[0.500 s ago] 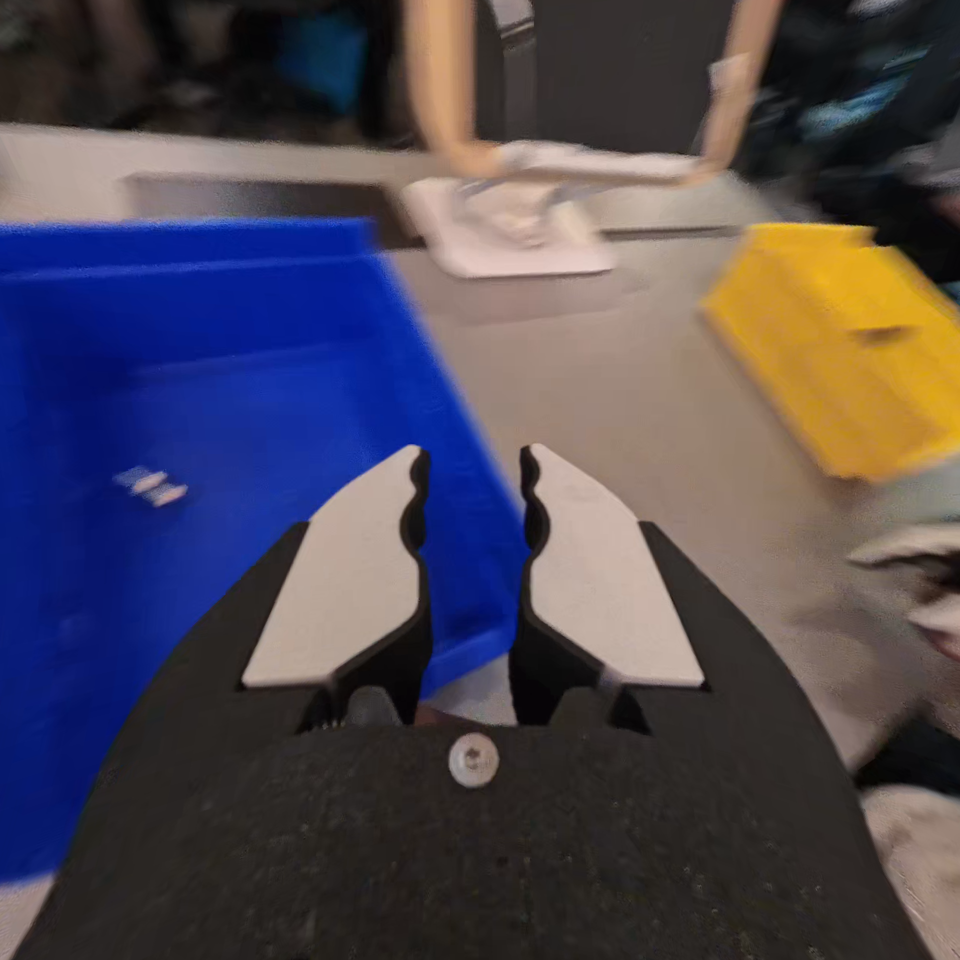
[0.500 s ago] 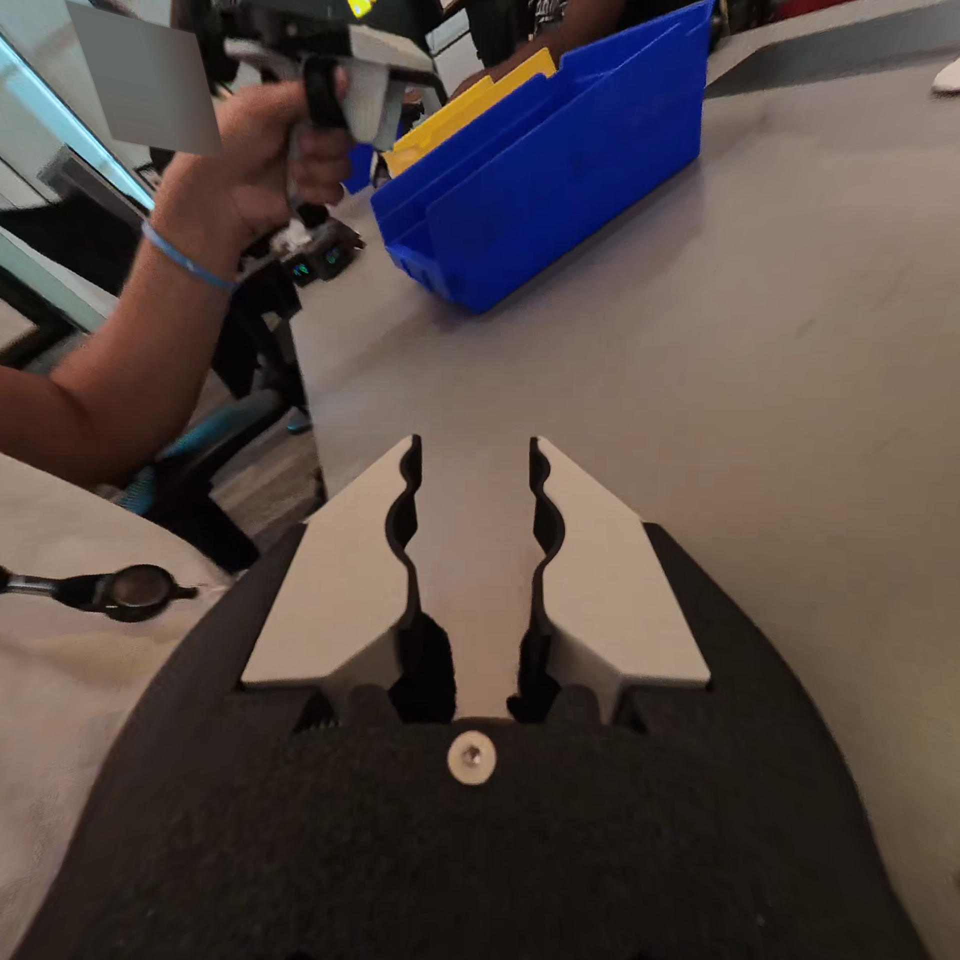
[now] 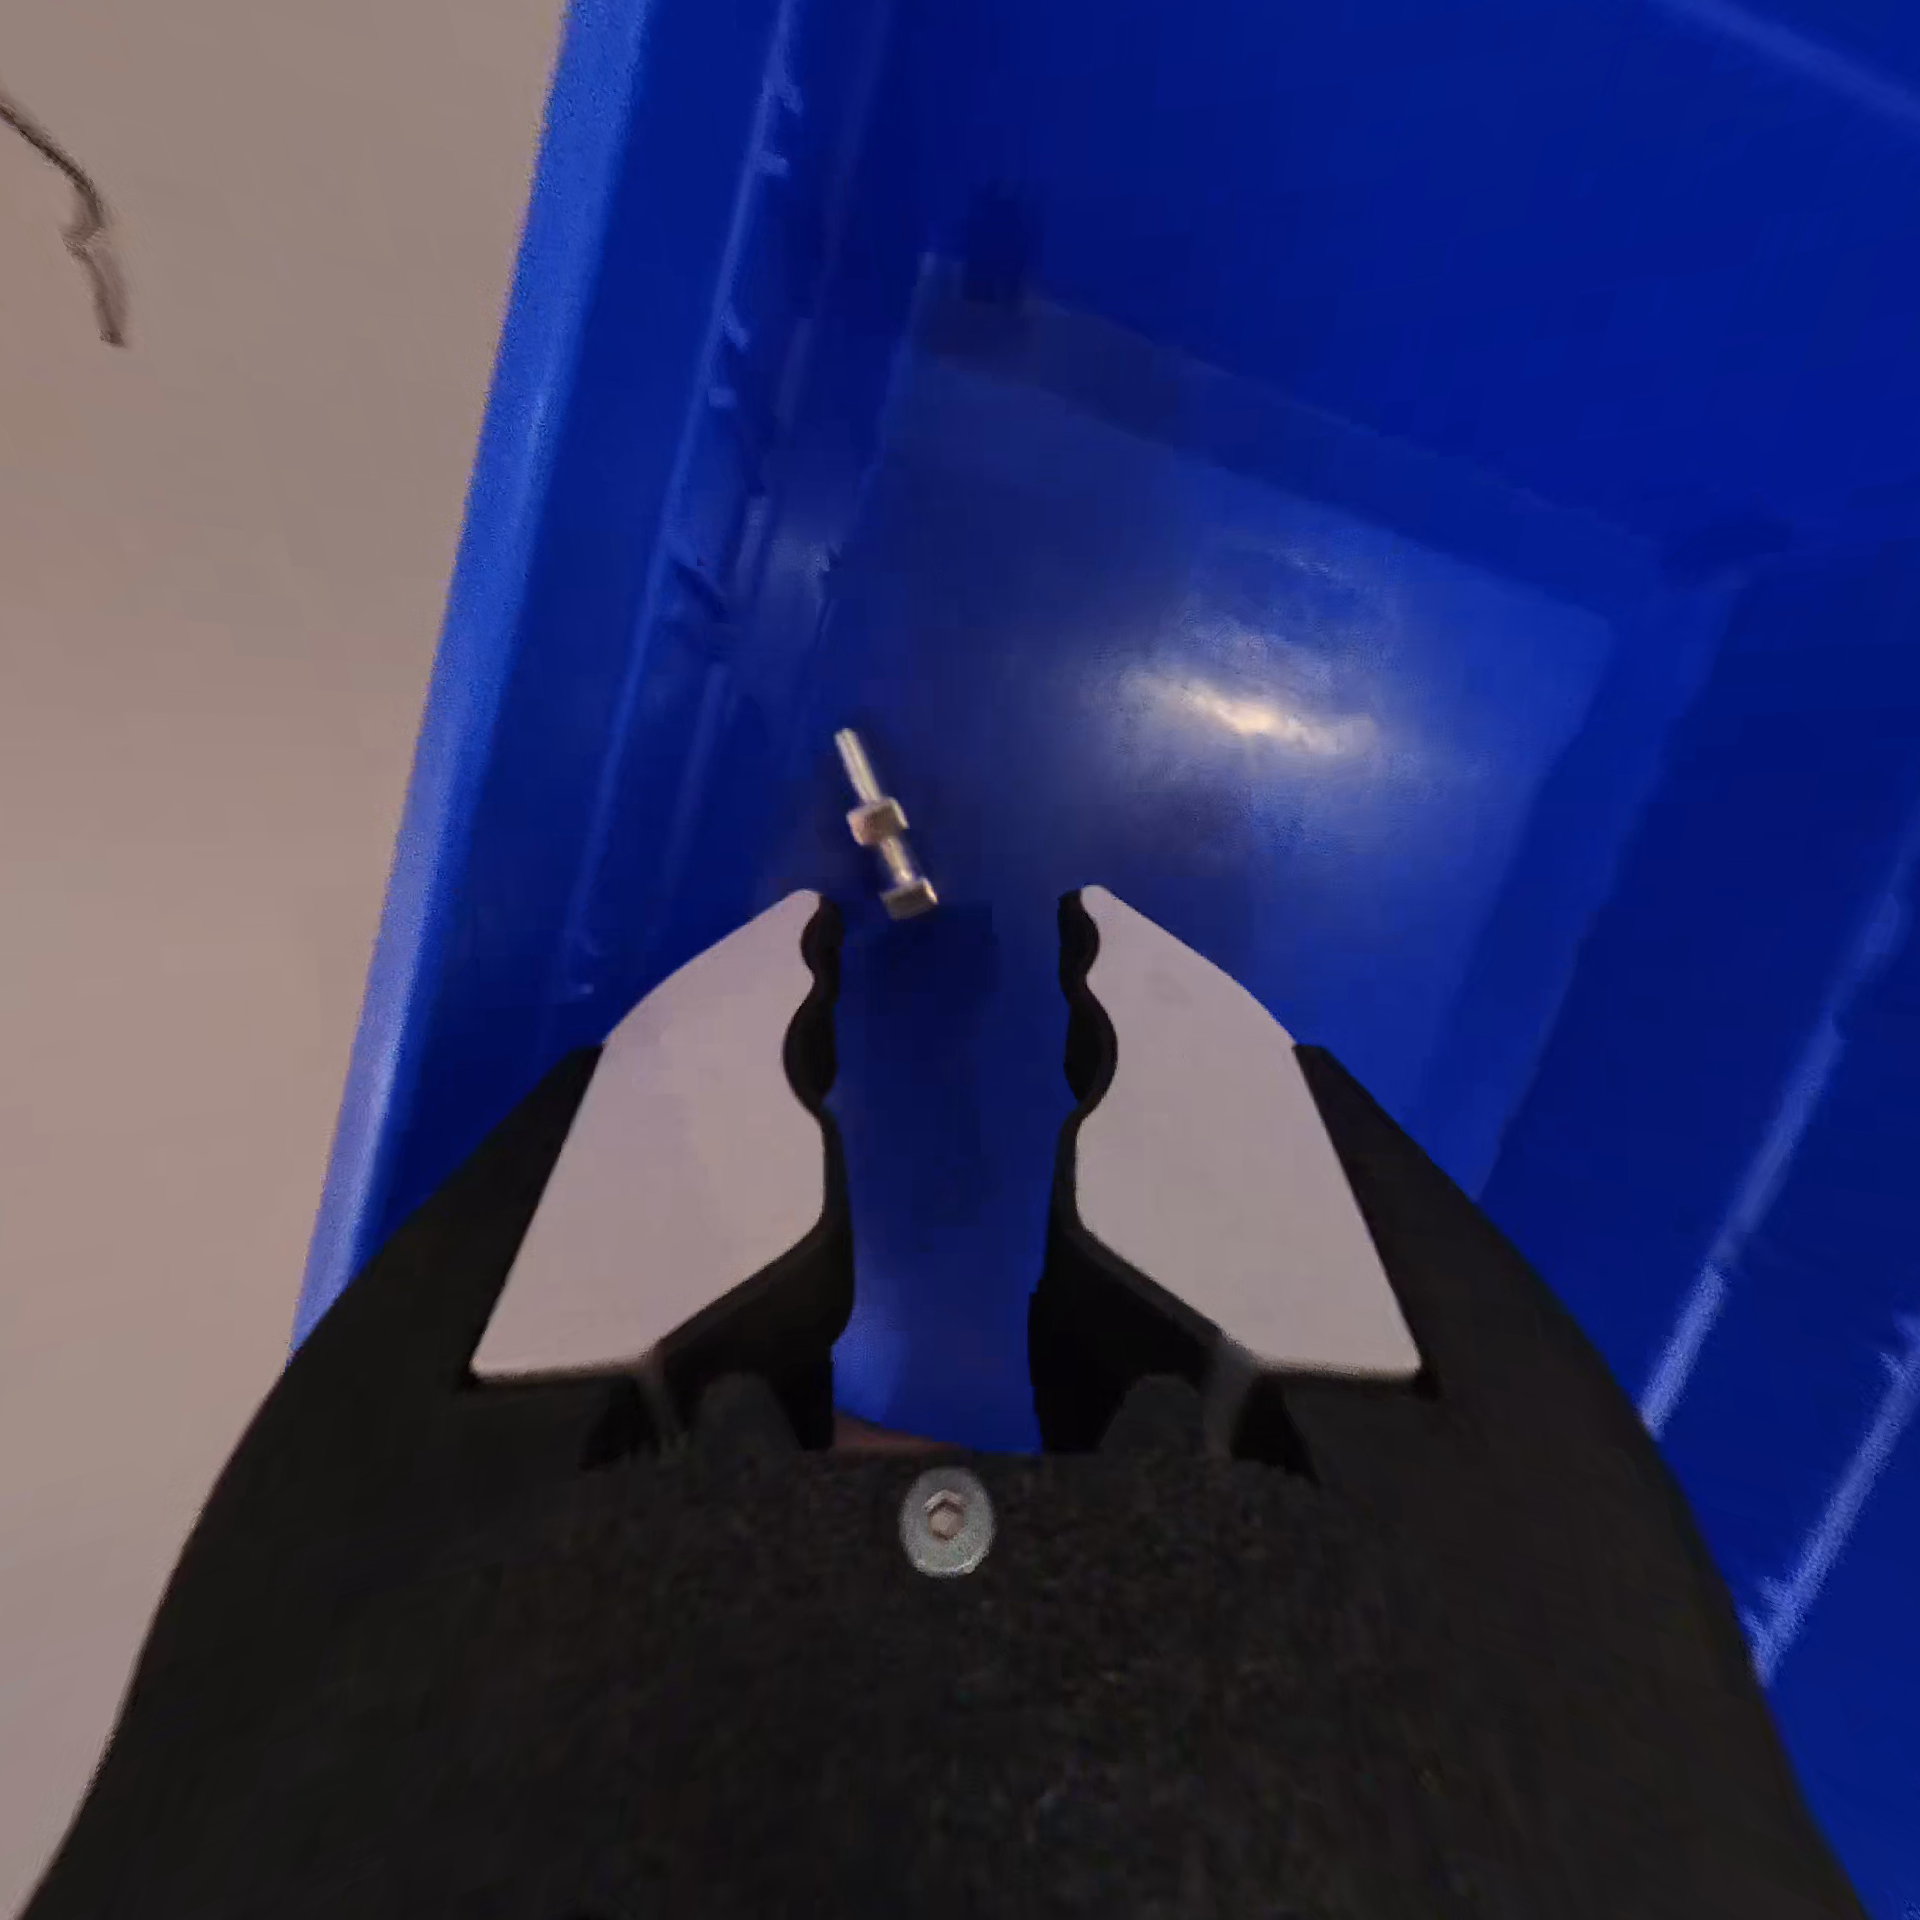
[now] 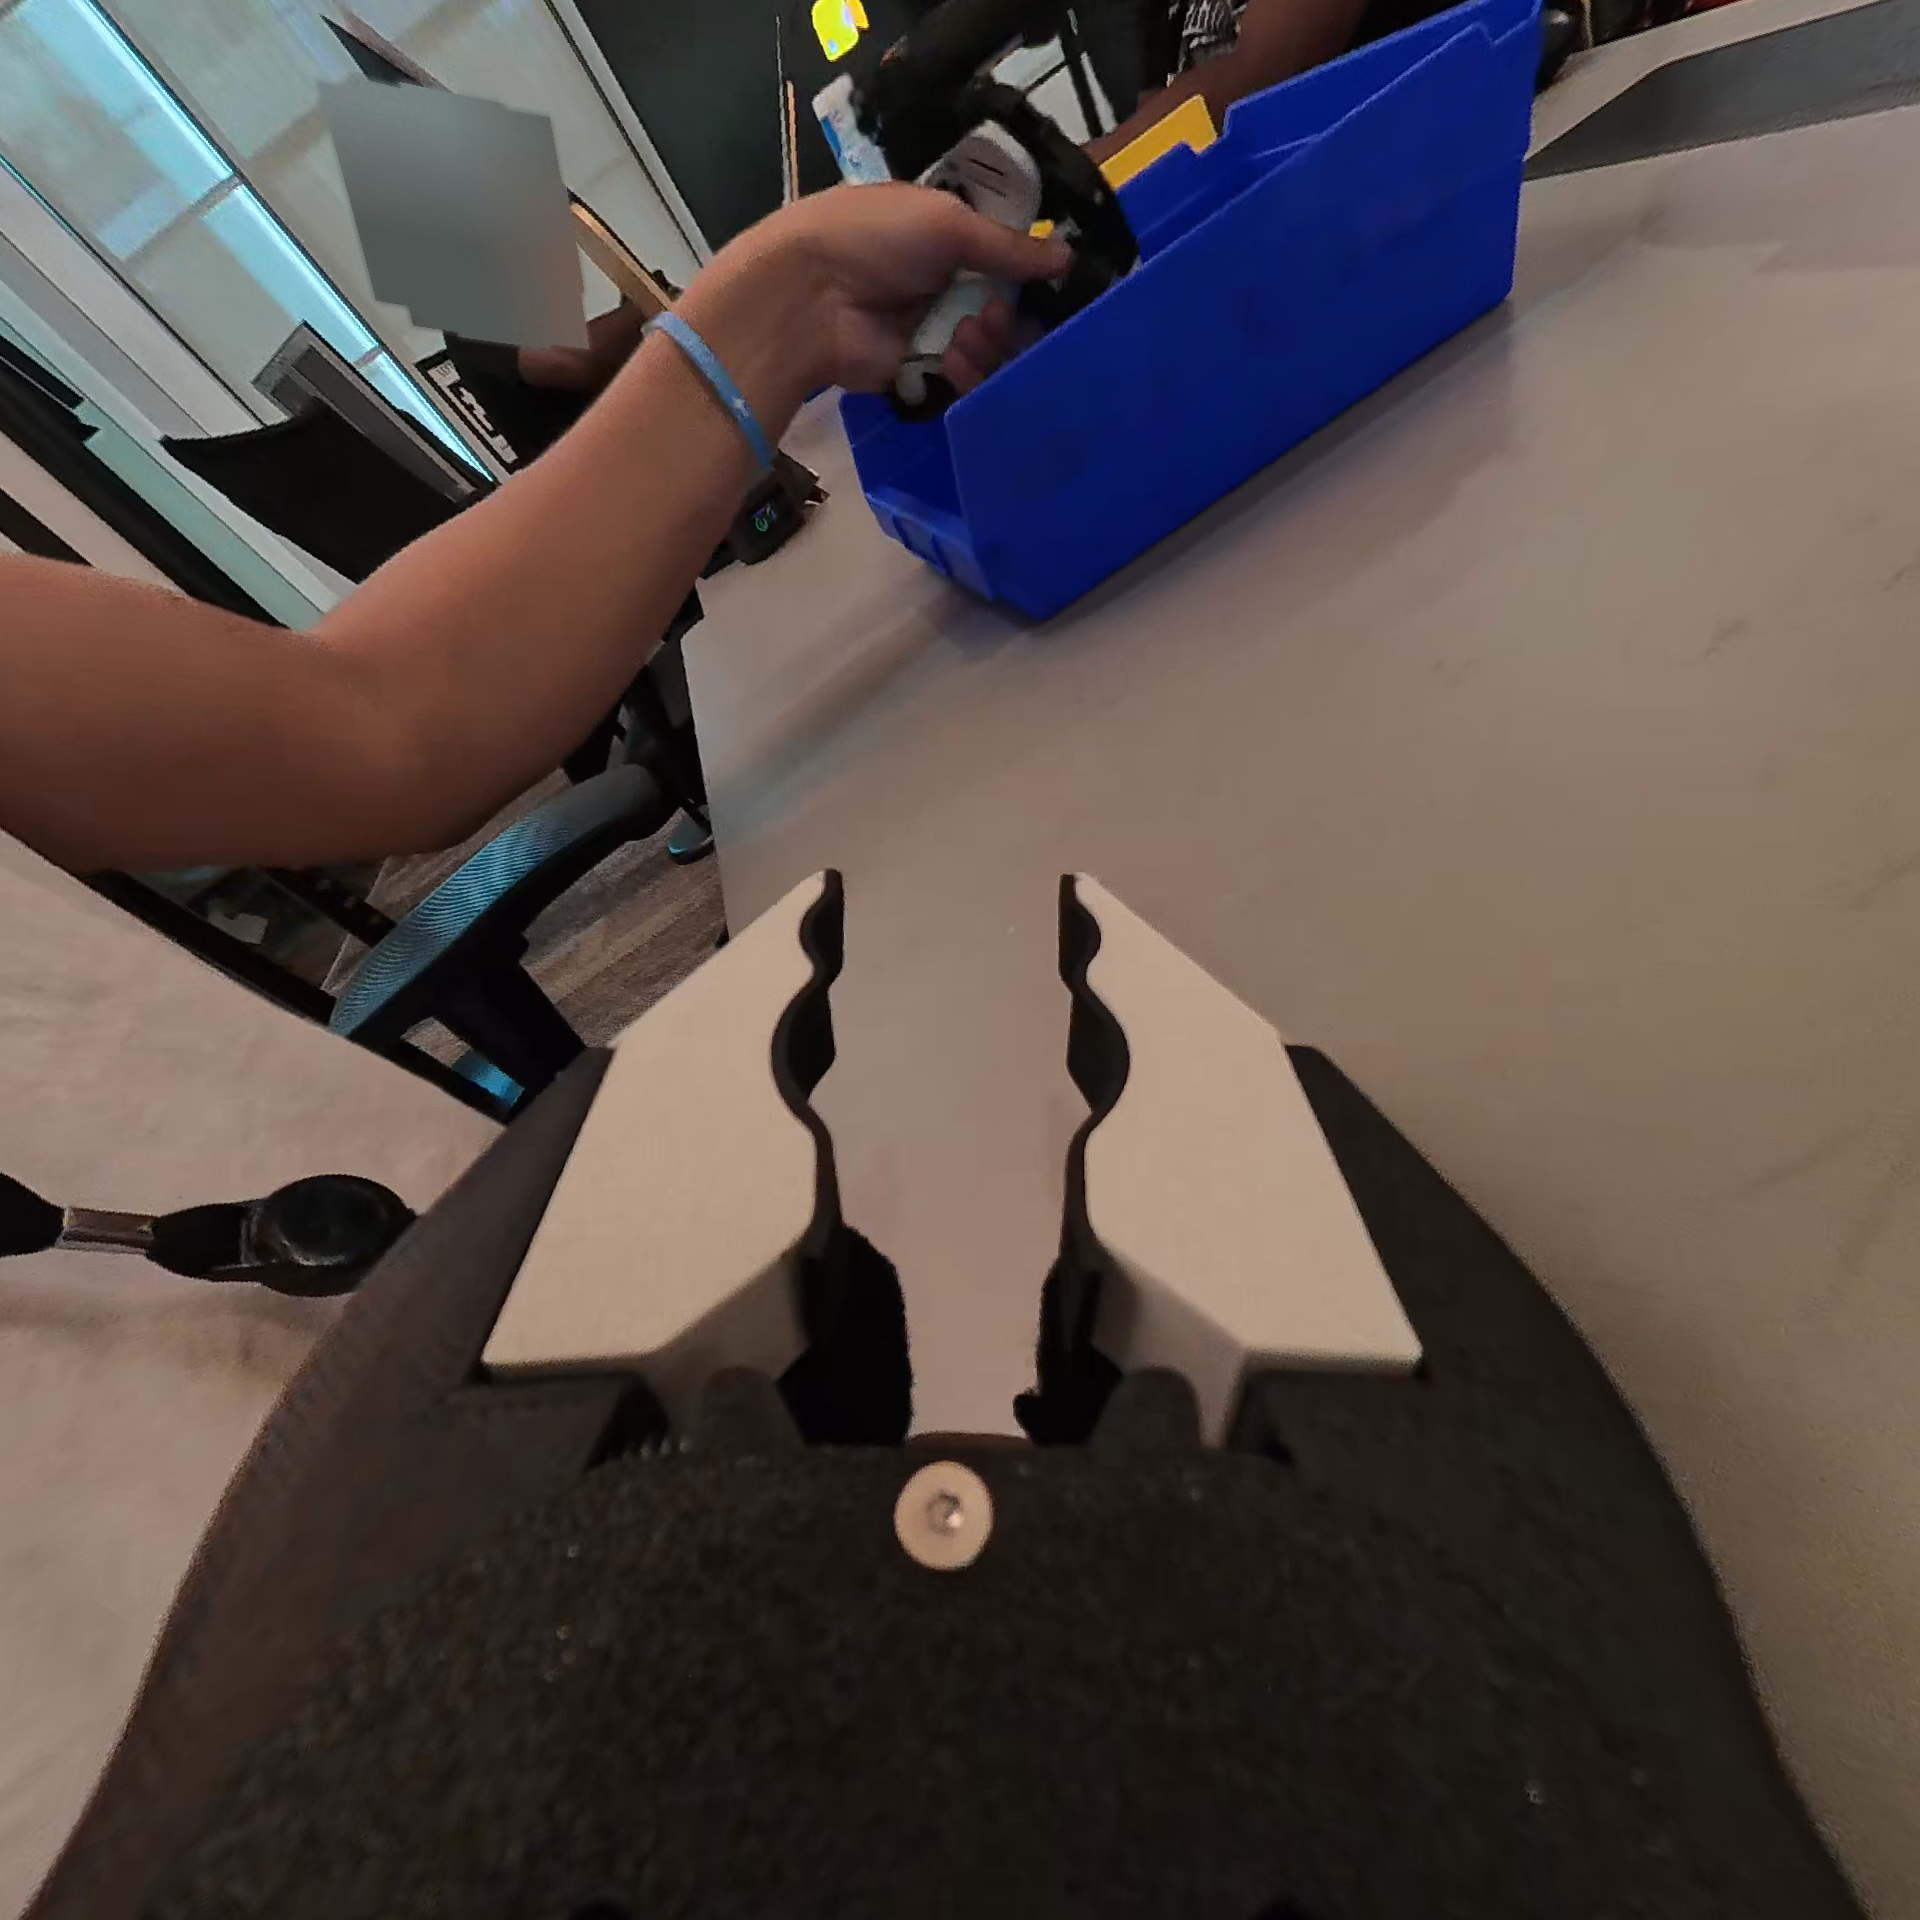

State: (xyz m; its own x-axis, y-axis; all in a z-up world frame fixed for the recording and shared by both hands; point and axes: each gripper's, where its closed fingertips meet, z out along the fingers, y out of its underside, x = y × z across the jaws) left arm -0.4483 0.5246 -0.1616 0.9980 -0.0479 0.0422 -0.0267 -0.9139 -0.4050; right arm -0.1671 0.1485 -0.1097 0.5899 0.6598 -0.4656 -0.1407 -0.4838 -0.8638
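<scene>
the left gripper (image 3: 943, 896) points down into a blue bin (image 3: 1351, 436), its jaws standing apart at a moderate gap with nothing between them. just beyond its left fingertip (image 3: 805, 902) lies a small silver bolt (image 3: 883, 826) with what looks like a nut partway along its shank, resting on the bin floor close to the bin's left wall, head end nearest the tips. the bolt sits slightly left of the gap's centre line, near but not touching the fingers as far as the left wrist view shows. to the left of the bin is bare grey table (image 3: 208, 727) with a thin dark squiggle at the top corner, too blurred to identify. in the right wrist view, a person's hand (image 4: 883, 281) with a blue wristband (image 4: 717, 390) holds that other gripper's handle over the bin, and a yellow bin (image 4: 1158, 135) peeks out behind the blue bin. the right gripper (image 4: 948, 894) hovers low over the table well apart from the bin, jaws likewise parted and empty. as a judgement: the bolt is small, round and hard, so if the fingers close off-centre it could roll or skid toward the wall instead of seating in the grooves; the left finger could also catch the ribbed wall and nudge the light bin across the smooth table, since nothing steadies it.
</scene>
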